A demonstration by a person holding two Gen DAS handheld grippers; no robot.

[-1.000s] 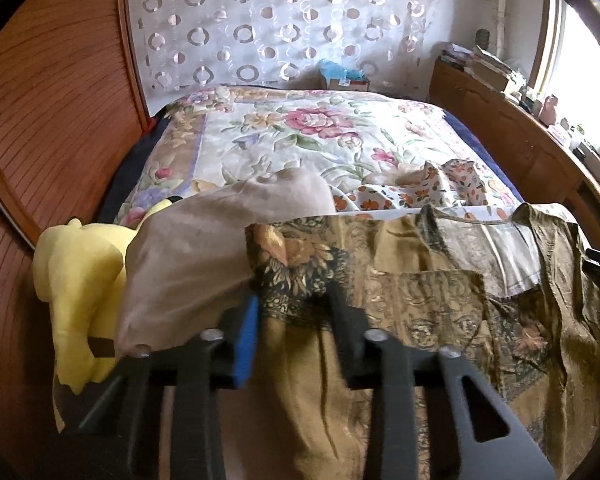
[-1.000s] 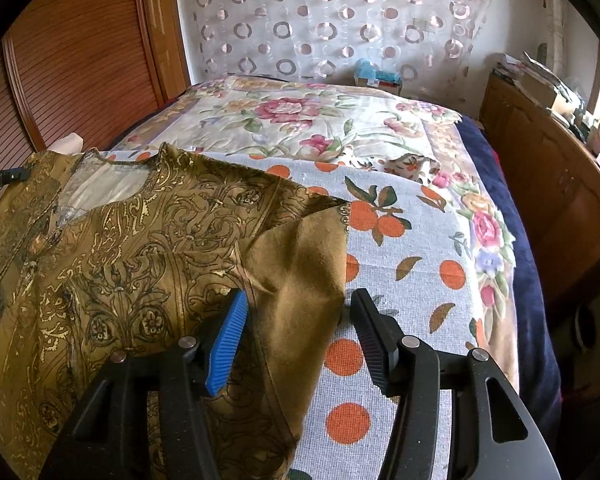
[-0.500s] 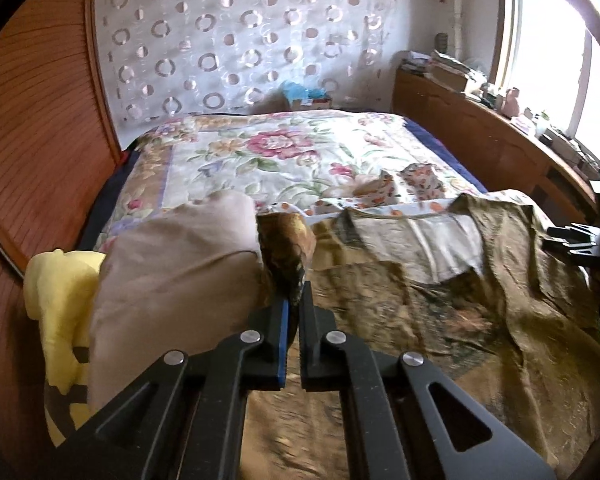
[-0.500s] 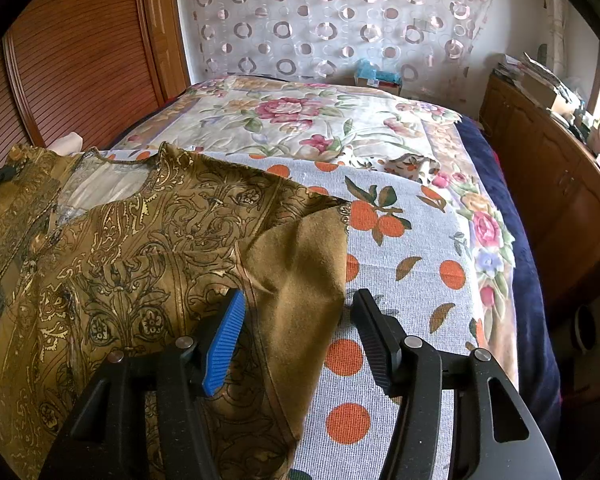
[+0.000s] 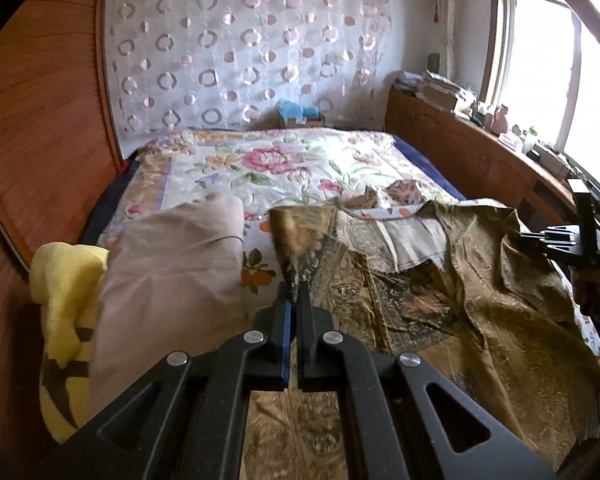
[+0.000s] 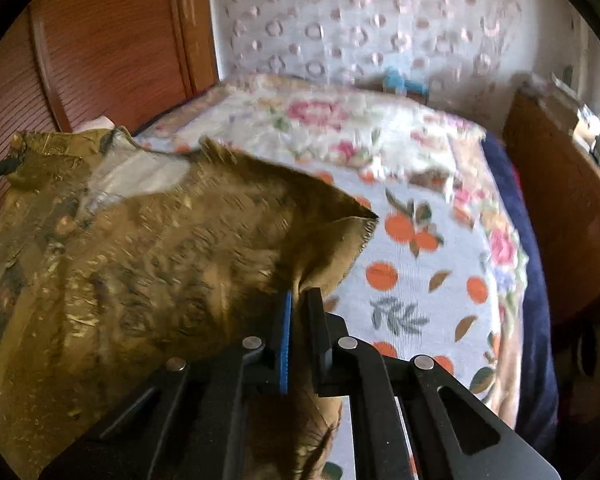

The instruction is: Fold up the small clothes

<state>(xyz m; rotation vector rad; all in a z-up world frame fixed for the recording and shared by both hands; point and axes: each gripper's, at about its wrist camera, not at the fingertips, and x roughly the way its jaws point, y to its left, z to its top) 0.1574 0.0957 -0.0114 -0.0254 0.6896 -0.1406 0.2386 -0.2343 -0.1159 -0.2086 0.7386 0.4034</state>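
An olive-gold patterned blouse with a pale lining at the neck lies spread on the orange-print sheet on the bed. My left gripper is shut on the blouse's left sleeve, which stands up from the pinch. My right gripper is shut on the blouse's right sleeve and lifts it off the sheet. The blouse body fills the left of the right wrist view. The right gripper also shows at the right edge of the left wrist view.
A folded beige garment and a yellow garment lie left of the blouse. A floral quilt covers the far bed. Wooden panels stand on the left, a wooden ledge with clutter on the right.
Both grippers closed on the blouse's sleeves, the left one first. Both sleeves now lift off the bed, and the right wrist view is blurred by motion.
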